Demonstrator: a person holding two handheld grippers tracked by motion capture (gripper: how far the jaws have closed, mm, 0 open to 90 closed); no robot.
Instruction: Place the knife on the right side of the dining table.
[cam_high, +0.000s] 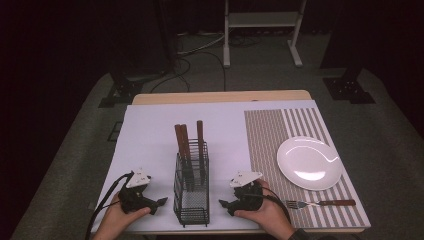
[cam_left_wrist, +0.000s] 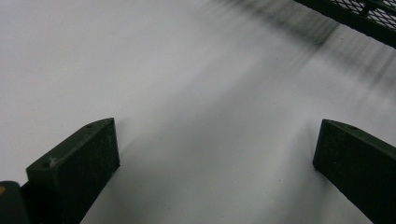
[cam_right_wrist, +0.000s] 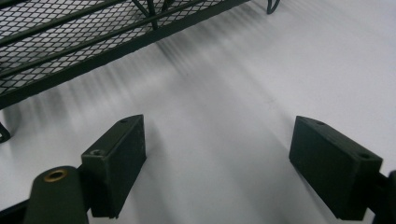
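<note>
Wire cutlery caddy (cam_high: 191, 192) stands lower centre of high view, between your grippers; wooden handles (cam_high: 189, 140) upright. Right gripper (cam_high: 226, 204) slightly nearer than left gripper (cam_high: 161, 202); both jaws released, empty.

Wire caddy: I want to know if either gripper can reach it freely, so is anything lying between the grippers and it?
Nothing visible does. The wire caddy stands between the left gripper and right gripper, with bare white mat on either side. Both point at it with open, empty jaws. The fork lies off to the right.
</note>
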